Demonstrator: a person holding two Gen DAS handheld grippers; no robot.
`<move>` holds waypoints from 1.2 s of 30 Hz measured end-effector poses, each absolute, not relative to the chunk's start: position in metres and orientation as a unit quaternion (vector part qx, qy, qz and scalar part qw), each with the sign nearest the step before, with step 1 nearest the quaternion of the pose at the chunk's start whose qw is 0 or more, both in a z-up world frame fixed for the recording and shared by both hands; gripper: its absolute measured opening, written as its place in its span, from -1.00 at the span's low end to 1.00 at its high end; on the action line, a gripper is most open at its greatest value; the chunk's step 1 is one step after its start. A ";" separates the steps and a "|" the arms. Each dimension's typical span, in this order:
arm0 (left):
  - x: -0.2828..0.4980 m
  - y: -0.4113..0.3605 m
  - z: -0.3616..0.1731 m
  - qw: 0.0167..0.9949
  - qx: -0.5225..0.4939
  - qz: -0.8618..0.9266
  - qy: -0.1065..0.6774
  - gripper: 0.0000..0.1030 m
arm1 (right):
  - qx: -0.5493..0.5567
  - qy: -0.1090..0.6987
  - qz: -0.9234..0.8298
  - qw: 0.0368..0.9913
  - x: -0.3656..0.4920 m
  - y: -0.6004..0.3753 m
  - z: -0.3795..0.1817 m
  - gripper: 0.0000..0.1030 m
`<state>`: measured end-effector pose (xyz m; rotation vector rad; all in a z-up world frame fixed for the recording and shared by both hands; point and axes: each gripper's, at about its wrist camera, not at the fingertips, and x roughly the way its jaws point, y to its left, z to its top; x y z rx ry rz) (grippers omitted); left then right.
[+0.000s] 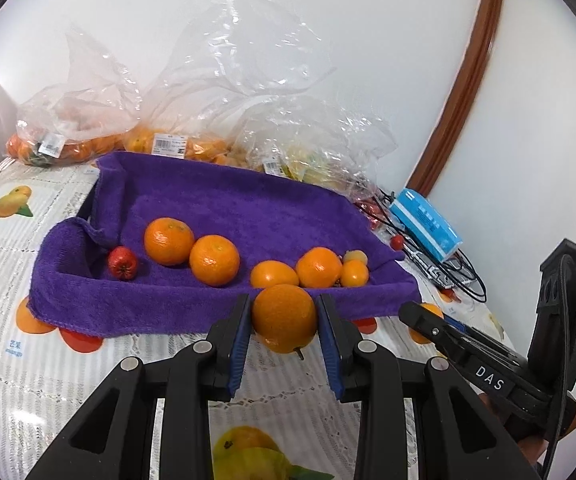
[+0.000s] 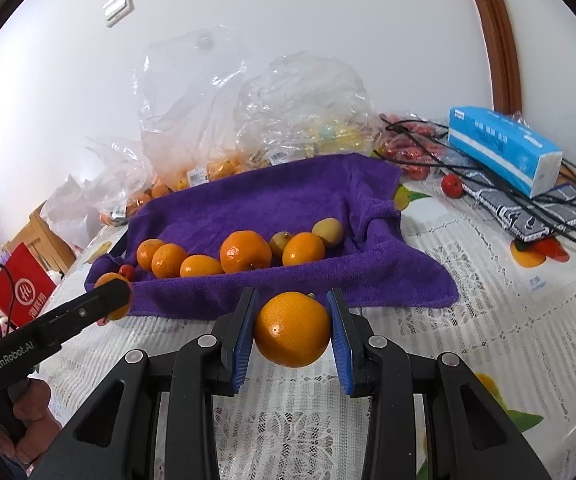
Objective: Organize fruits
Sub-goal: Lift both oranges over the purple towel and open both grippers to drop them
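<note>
1. L tongs (image 1: 284, 320) are clenching an orange (image 1: 284, 318) betw. the blue pads (image 1: 238, 344), holding it just above the counter (image 1: 28, 380), right in front of the purple towel's near edge.
2. R tongs (image 2: 292, 330) are gripping a second orange (image 2: 291, 328) the same way, pads pressing both sides, also in front of the towel.
3. Purple towel (image 1: 224, 208) is lining a shallow tray w/ fruit sitting in a row: one small red fruit (image 1: 122, 263) at the left end, then two big oranges (image 1: 169, 241), then smaller orange ones (image 1: 274, 274) and a pale yellowish one (image 2: 327, 232) toward the right.
4. Clear plastic bags (image 1: 224, 92) w/ more oranges are standing behind the towel, against the wall.
5. Blue tissue pack (image 2: 503, 150) is lying to the right, on top of black cables (image 2: 575, 200) and a patterned cloth.
6. Counter is wearing a lace-pattern cover w/ printed fruit pics.
</note>
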<state>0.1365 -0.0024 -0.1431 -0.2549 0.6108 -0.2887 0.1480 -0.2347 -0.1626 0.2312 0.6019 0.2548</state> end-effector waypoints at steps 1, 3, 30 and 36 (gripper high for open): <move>0.138 -0.001 -0.143 0.934 -0.130 -0.141 0.300 -0.40 | 0.118 0.296 0.126 0.940 0.149 -0.236 -0.163 -0.32; 0.138 0.005 -0.141 0.932 -0.145 -0.142 0.299 -0.40 | 0.124 0.298 0.125 0.938 0.150 -0.238 -0.164 -0.32; 0.219 0.011 -0.099 0.950 -0.104 -0.092 0.280 -0.40 | 0.102 0.241 0.144 0.954 0.230 -0.221 -0.087 -0.32; 0.231 0.010 -0.128 0.944 -0.128 -0.097 0.289 -0.40 | 0.118 0.271 0.146 0.944 0.252 -0.232 -0.115 -0.32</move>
